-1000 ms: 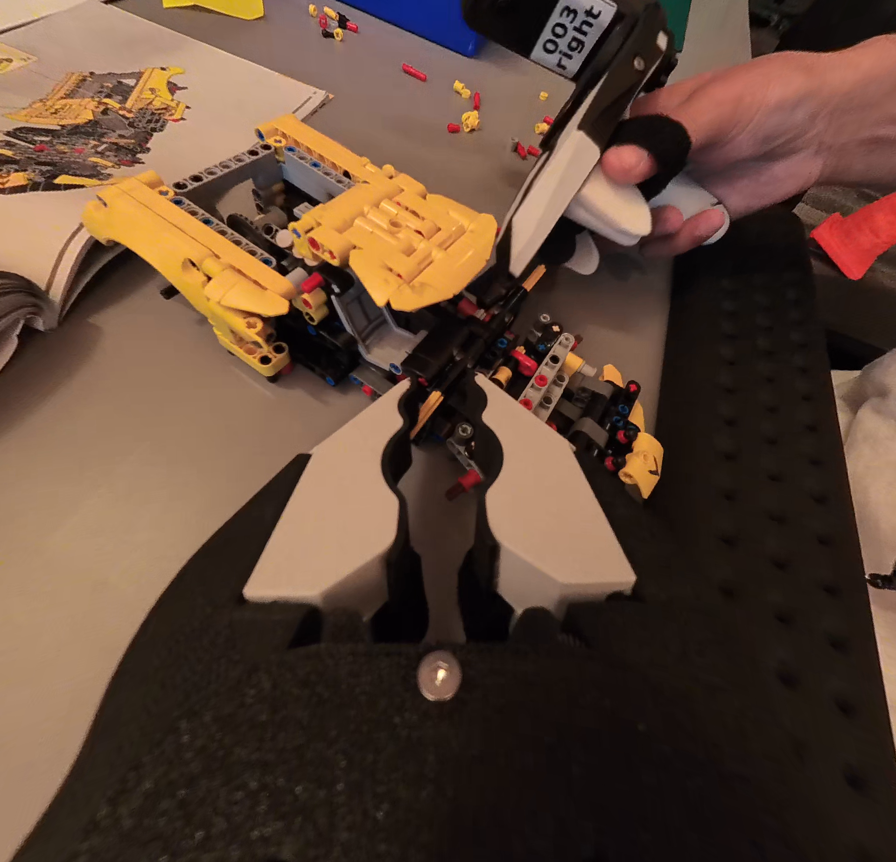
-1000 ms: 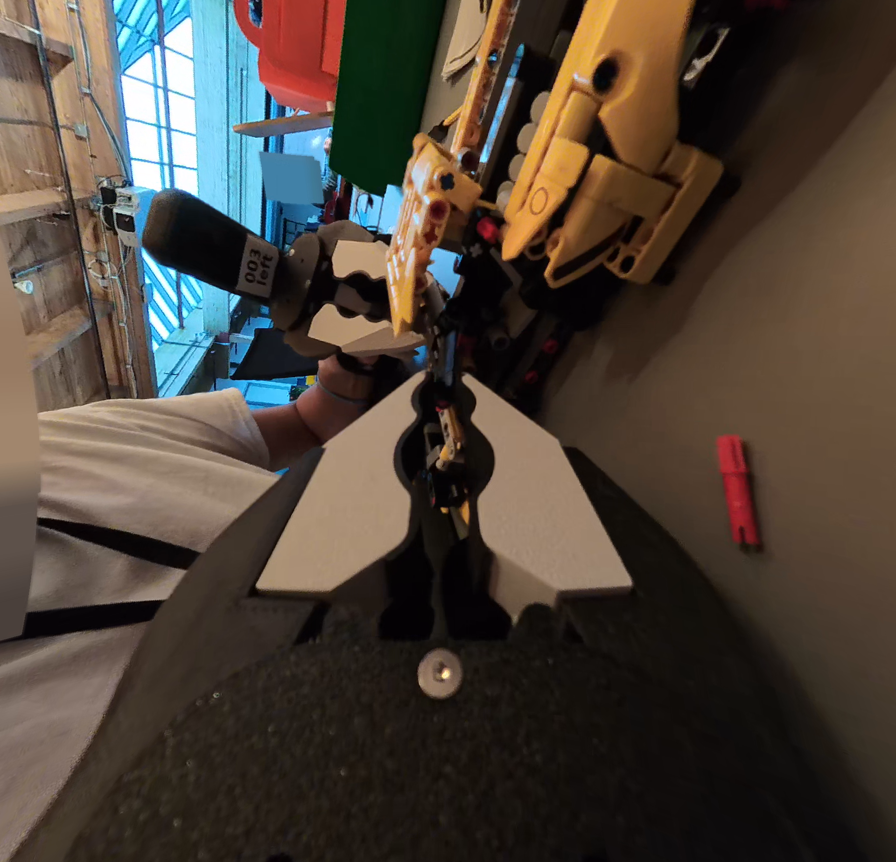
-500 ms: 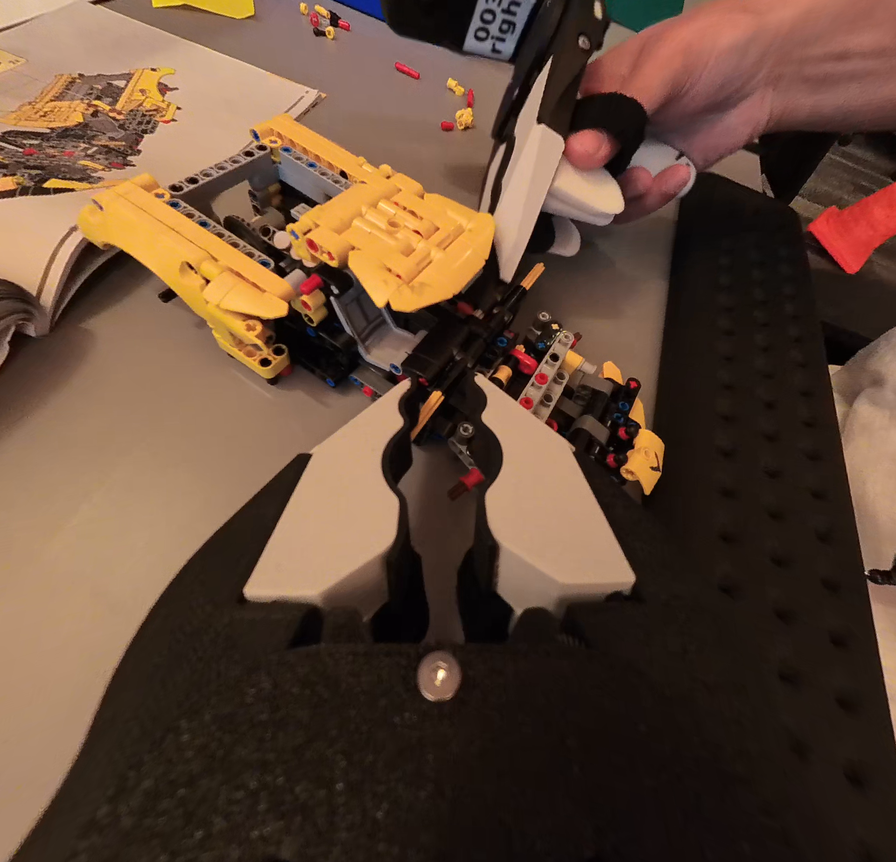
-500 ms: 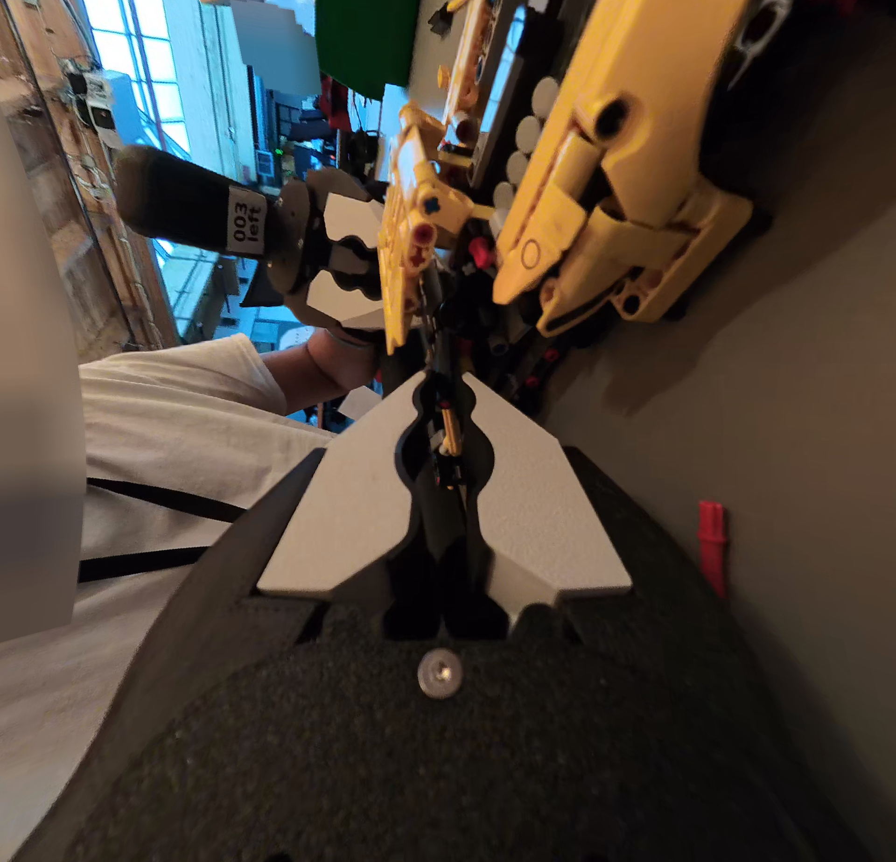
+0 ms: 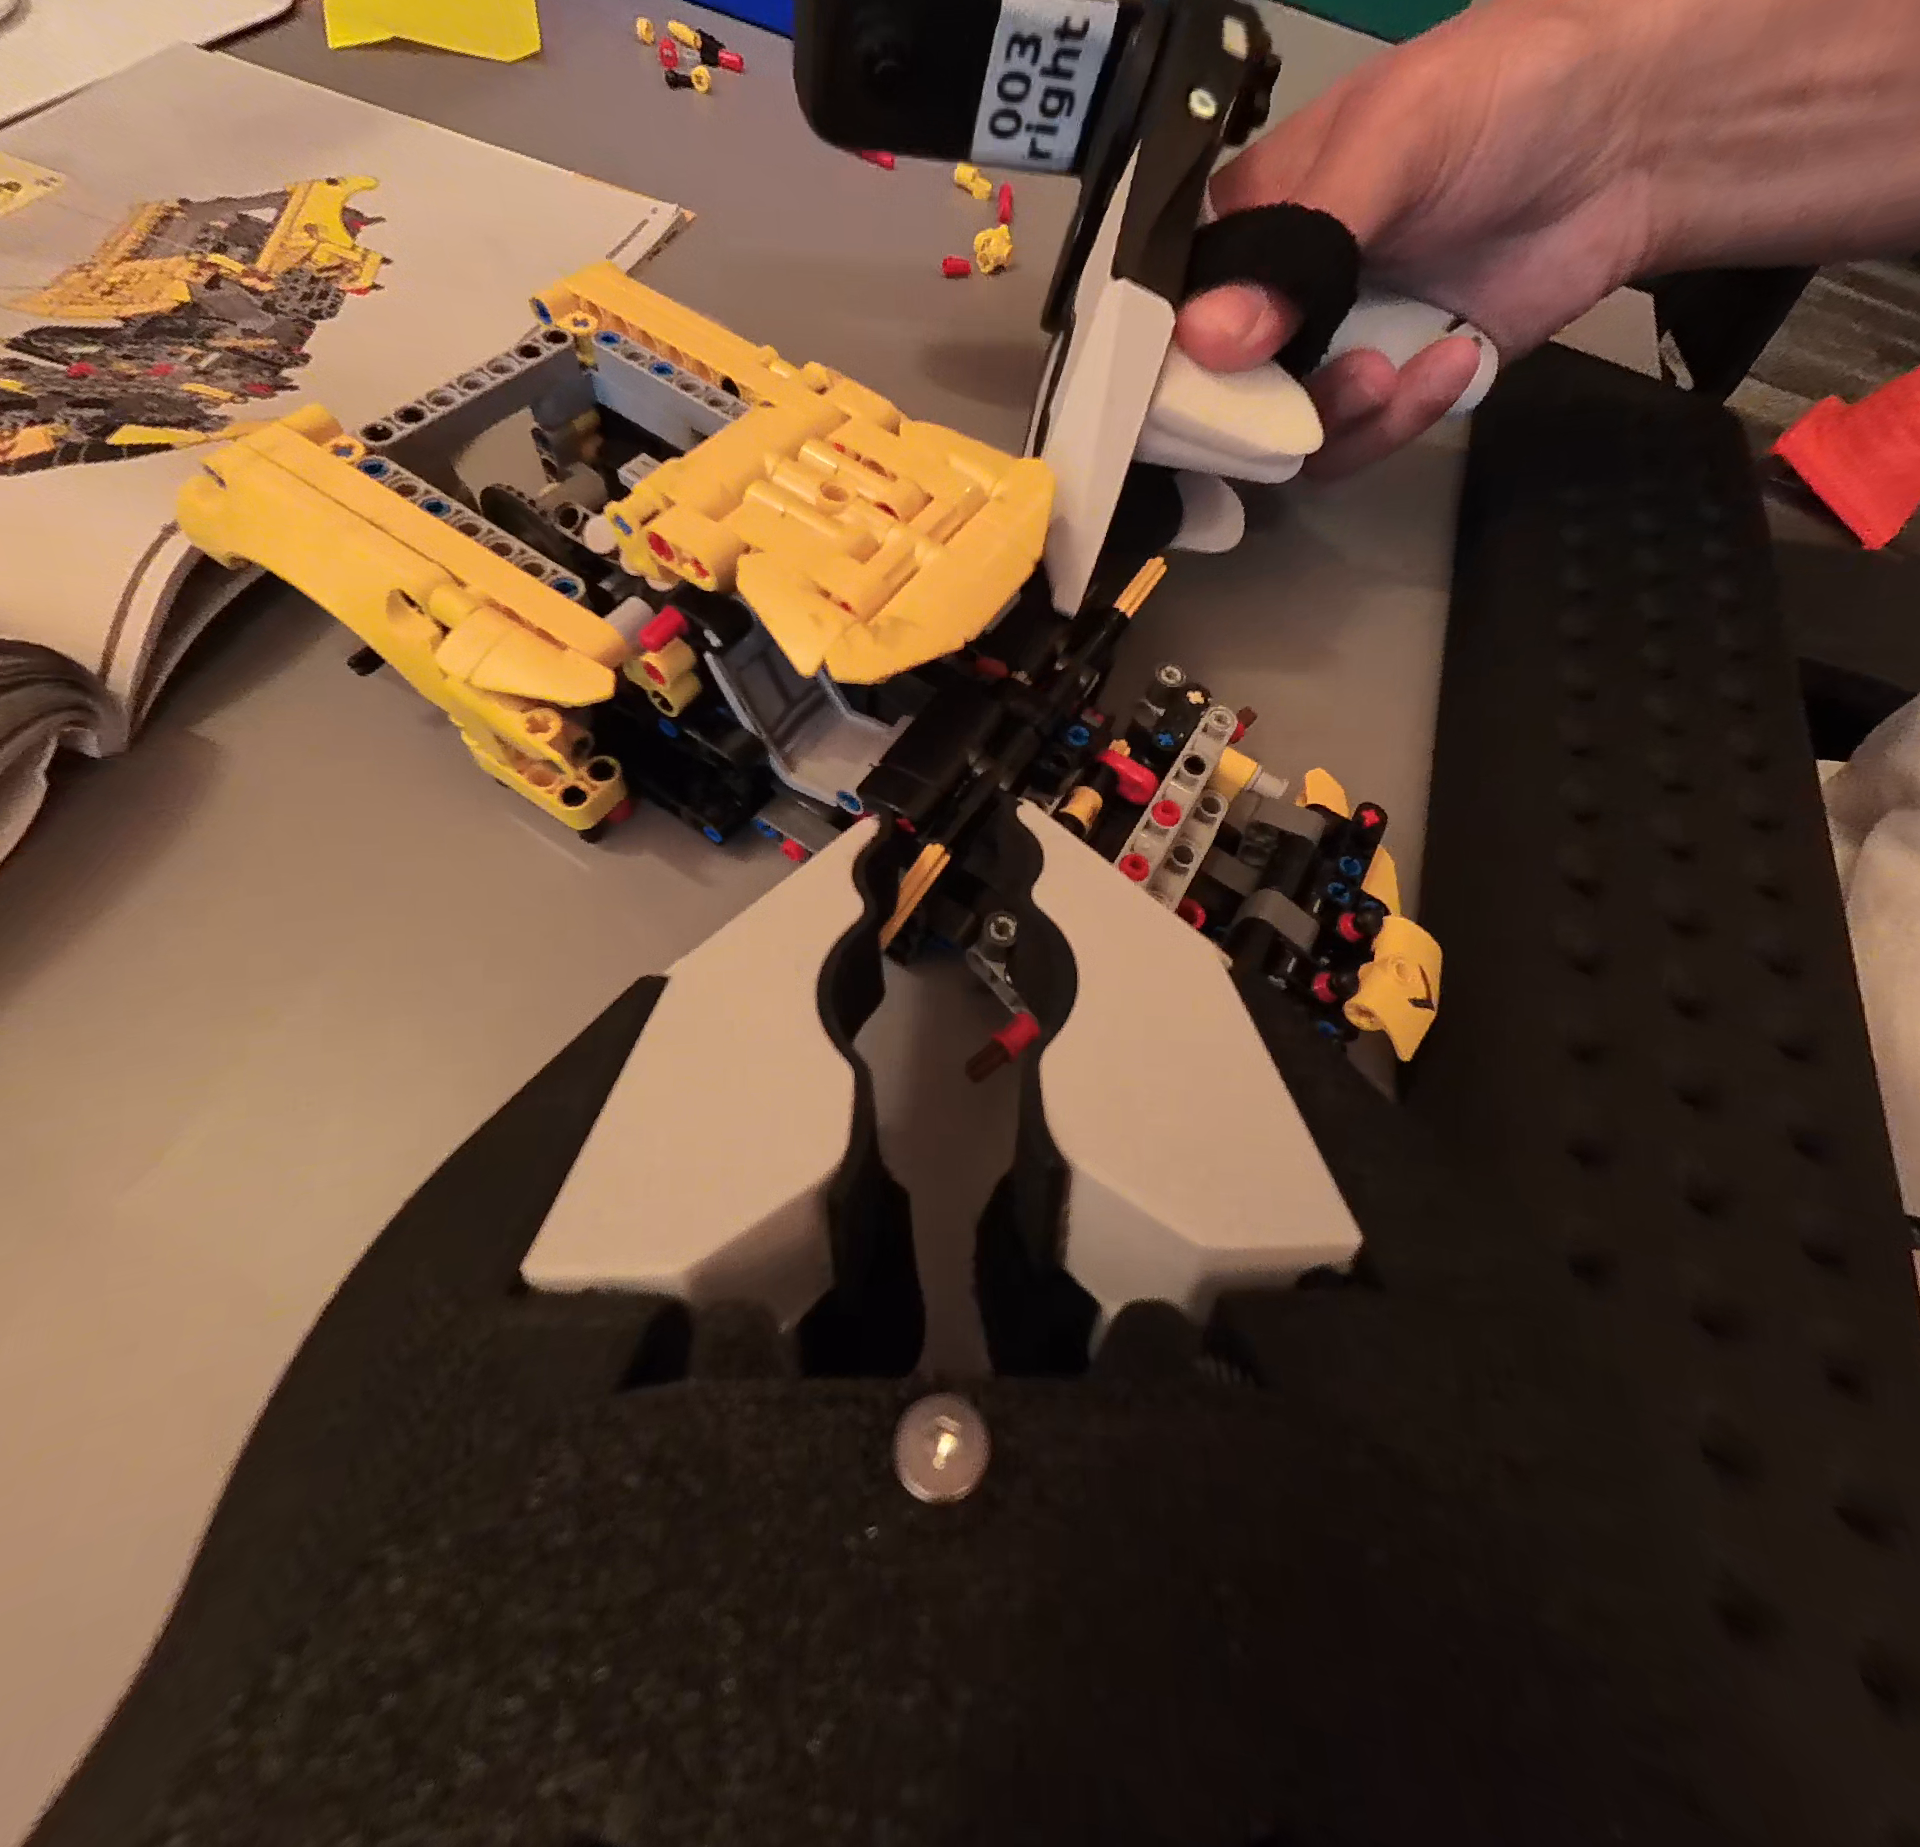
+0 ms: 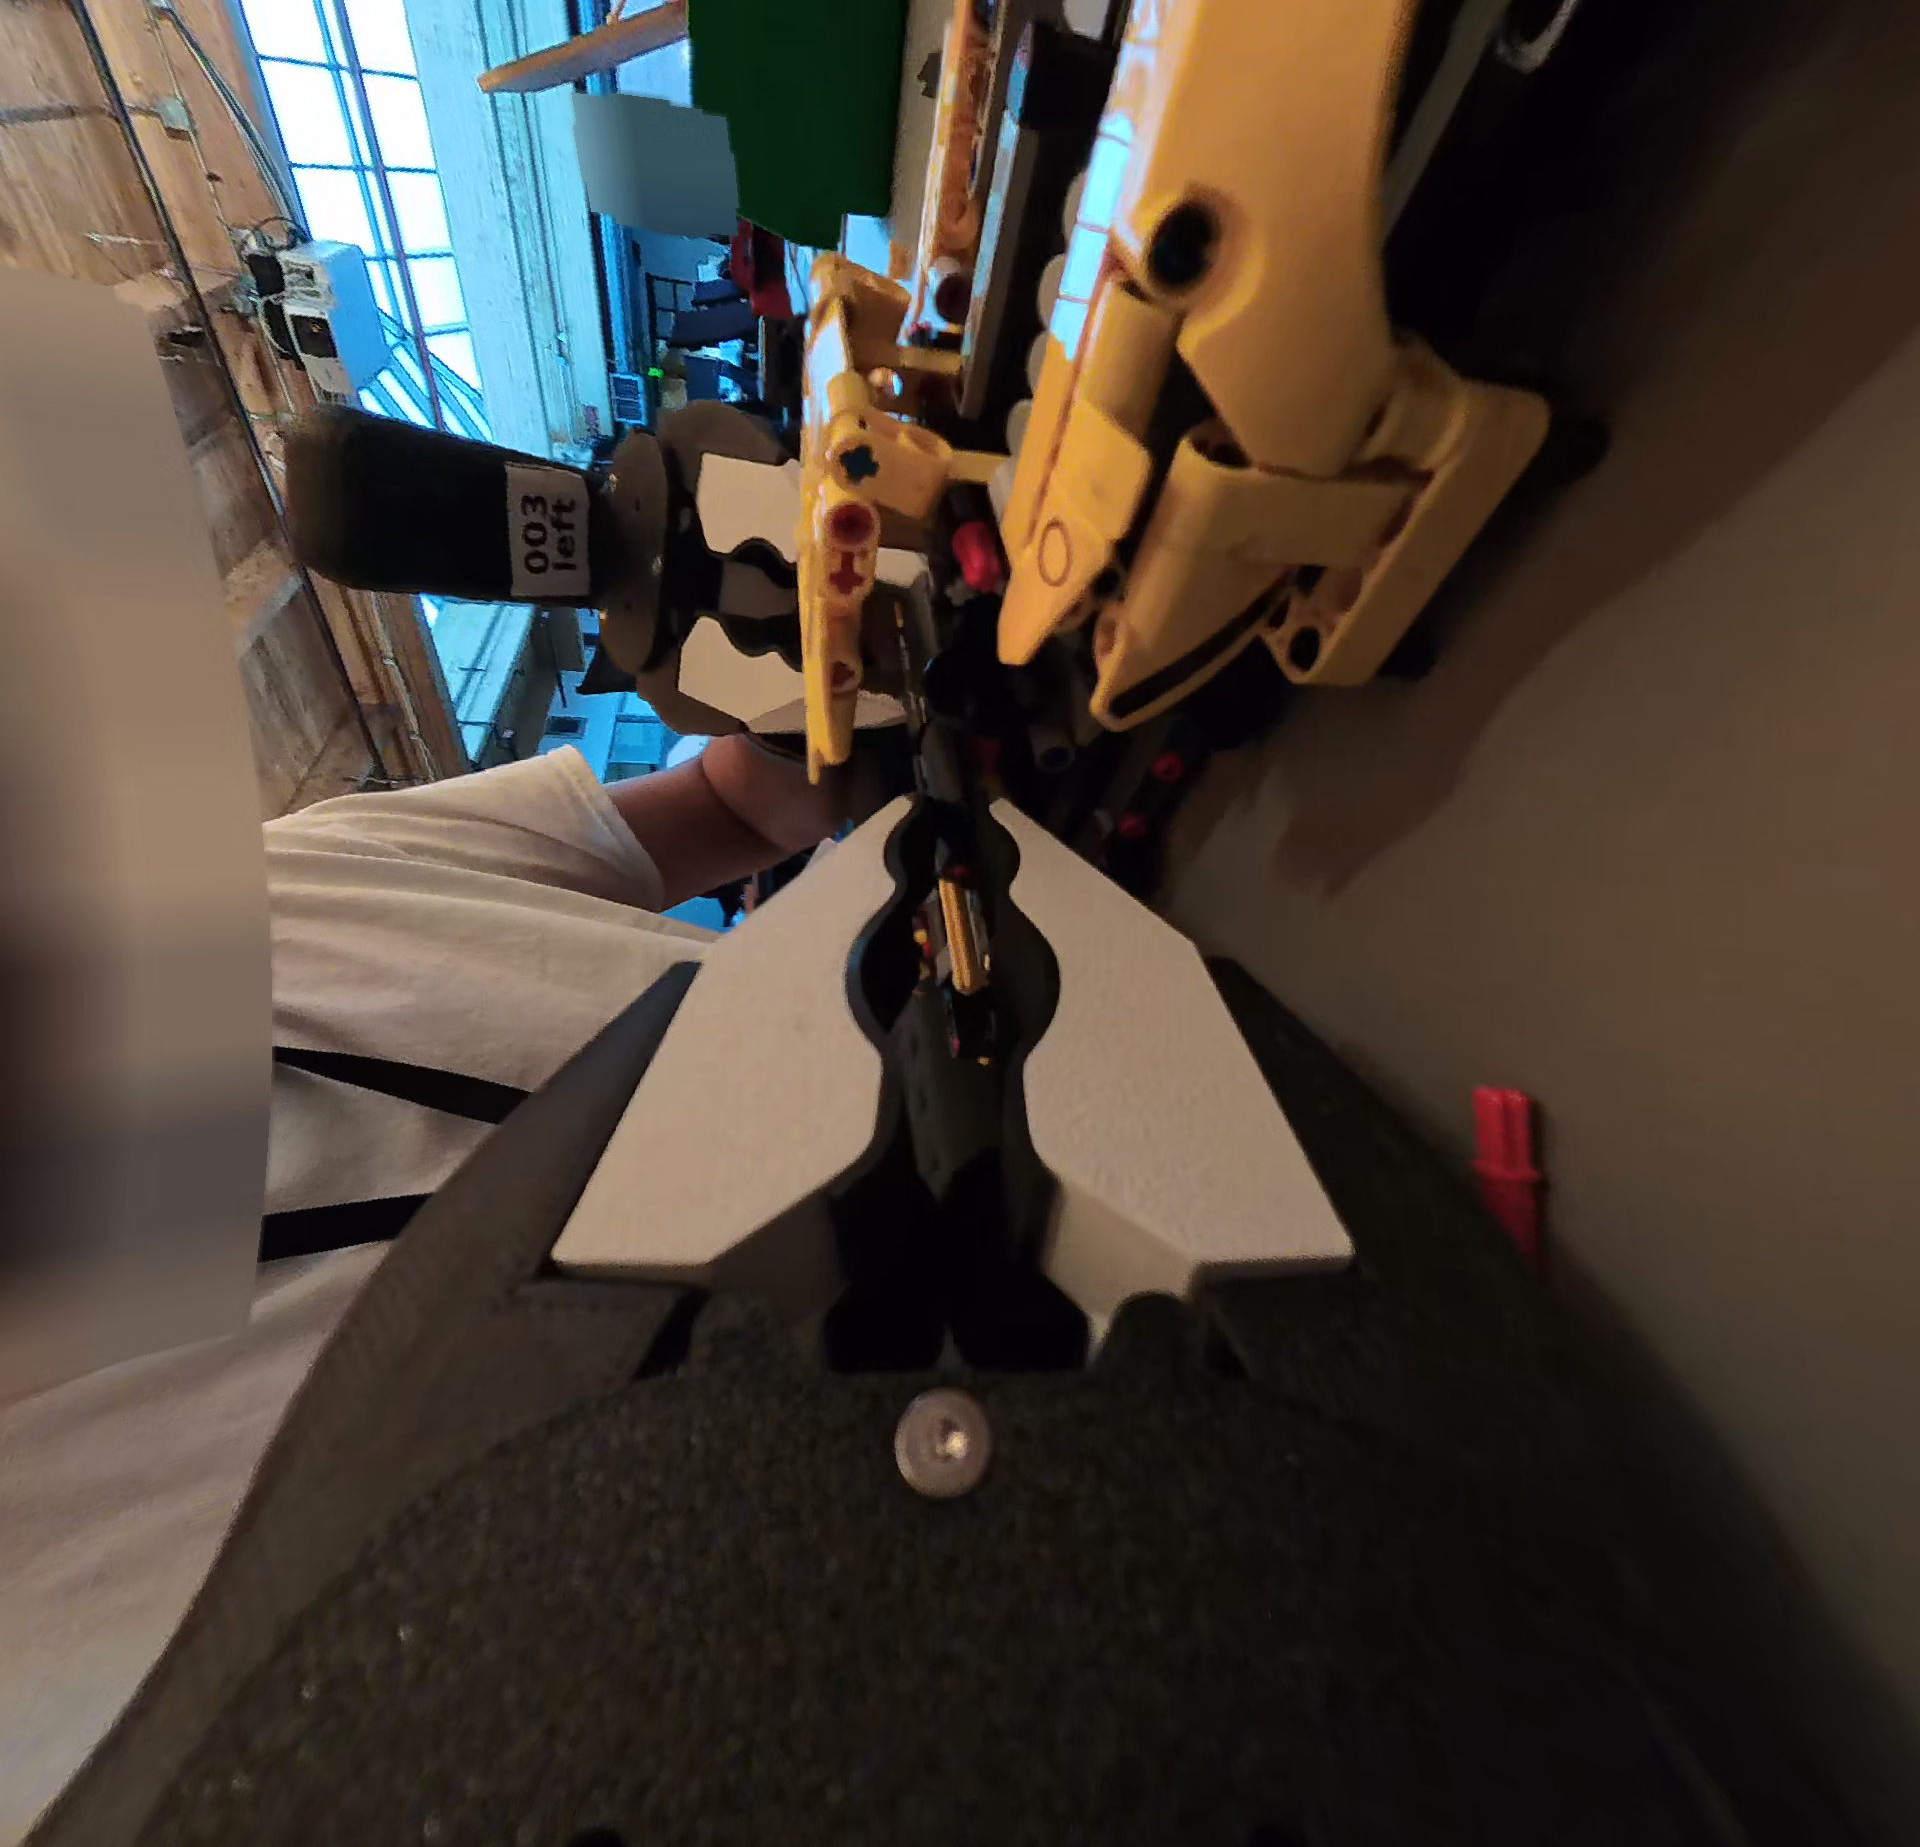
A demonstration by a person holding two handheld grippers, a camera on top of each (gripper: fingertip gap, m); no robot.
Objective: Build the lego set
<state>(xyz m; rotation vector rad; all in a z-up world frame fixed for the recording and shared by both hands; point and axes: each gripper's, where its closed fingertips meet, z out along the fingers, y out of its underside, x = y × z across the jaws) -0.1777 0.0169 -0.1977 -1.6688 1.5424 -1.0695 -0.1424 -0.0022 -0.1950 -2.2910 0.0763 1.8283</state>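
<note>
Left gripper (image 5: 951, 841) clamps black beam (image 5: 940, 774) of Lego model (image 5: 831, 540); right gripper (image 6: 951, 826), rolled sideways, grips same beam.

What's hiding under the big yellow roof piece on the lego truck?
Under the yellow roof piece you can see a grey slanted part, a red pin and black beams. Deeper inside is dark and covered, so I can't tell.

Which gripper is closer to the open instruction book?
Left. The left gripper sits at the model's near end; the right gripper is beyond the yellow panel, farther from the book.
</note>
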